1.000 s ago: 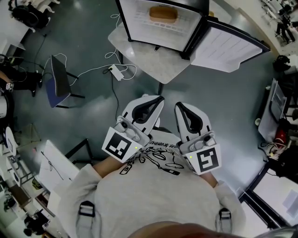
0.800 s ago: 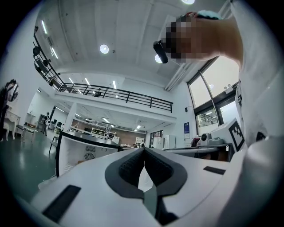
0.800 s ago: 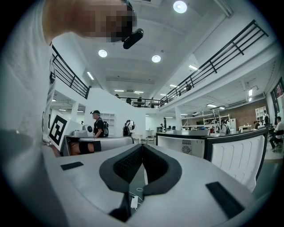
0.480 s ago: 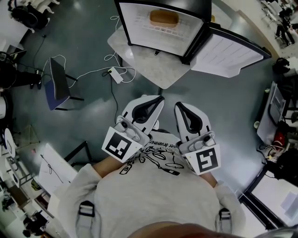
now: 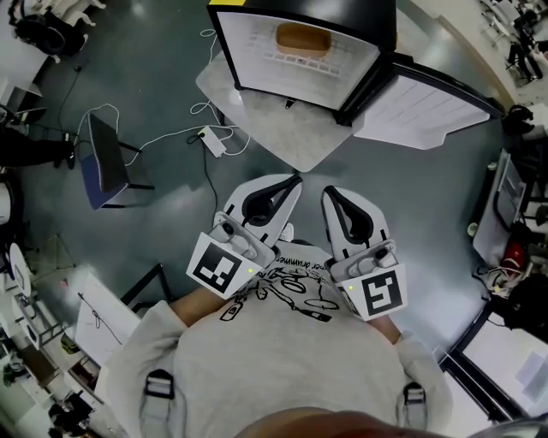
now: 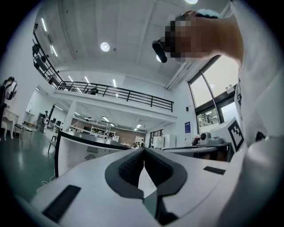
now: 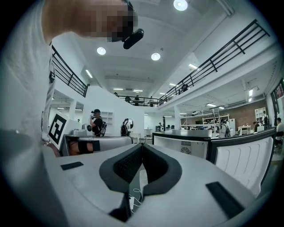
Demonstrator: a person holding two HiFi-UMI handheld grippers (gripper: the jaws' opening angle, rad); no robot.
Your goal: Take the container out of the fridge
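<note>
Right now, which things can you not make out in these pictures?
Orange-brown oval container, head view: too small to show a lid or contents.
Black fridge, head view: far part cut by the top edge.
Gripper views: container not visible; the shut jaws fill the lower middle.

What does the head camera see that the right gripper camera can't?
Only the head view shows the brown container inside the open fridge. Only the right gripper view shows ceiling lights, a balcony railing and a person standing far off. Both show the fridge and the right gripper, its fingers shut.
</note>
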